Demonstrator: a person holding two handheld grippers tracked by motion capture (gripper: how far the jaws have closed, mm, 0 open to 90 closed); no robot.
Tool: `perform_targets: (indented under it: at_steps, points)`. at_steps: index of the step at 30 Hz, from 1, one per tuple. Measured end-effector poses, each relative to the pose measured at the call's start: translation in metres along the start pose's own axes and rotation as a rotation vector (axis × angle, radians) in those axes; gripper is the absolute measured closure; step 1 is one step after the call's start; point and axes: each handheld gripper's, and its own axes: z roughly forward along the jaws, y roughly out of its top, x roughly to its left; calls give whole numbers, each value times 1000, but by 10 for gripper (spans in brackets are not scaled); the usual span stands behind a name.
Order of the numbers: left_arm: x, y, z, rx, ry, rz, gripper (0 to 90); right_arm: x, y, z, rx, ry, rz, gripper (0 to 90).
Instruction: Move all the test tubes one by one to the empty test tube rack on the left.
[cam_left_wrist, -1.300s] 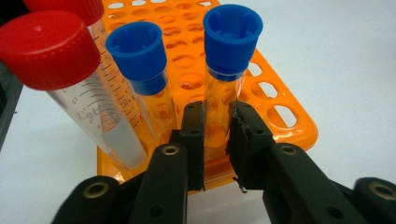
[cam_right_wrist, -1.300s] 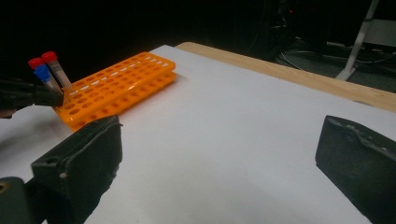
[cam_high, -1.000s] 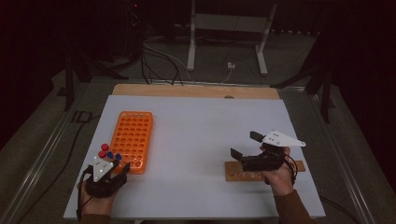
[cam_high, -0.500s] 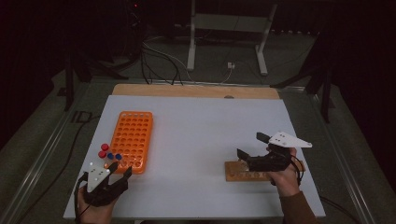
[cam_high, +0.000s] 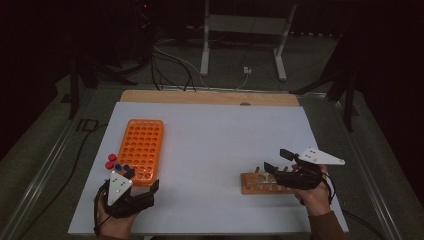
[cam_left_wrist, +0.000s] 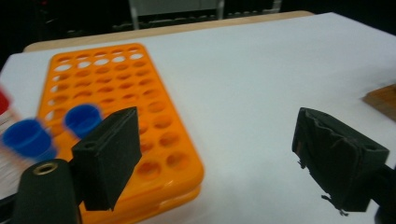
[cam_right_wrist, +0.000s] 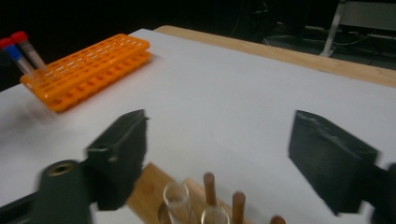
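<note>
The left gripper (cam_high: 142, 181), jaws just opening and empty, is beside the capped tubes (cam_high: 116, 164) at the orange rack (cam_high: 142, 145). The right gripper (cam_high: 280, 161), closing but grasping nothing, hovers over glass tubes (cam_right_wrist: 176, 196) in the wooden stand (cam_high: 250, 184). Transfer seems barely begun.

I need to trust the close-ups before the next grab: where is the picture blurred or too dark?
Left gripper view: the blue caps smear at the left edge, the orange rack is soft. Right gripper view: the glass tubes and left pad are blurred. High view: the white table is evenly lit, the surroundings dark.
</note>
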Motion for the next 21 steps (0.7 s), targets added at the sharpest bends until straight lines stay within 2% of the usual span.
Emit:
perform_targets:
  at_steps: [5,12,21]
  points:
    - [1,8,7,-17,-51,-10,23,-2,-10,-6,19,3,-16,396]
    - [0,16,14,-41,-64,-13,5,-4,-21,-13,35,23,-11,561]
    - [1,18,20,-34,-73,-26,5,-4,-35,-11,71,40,-13,656]
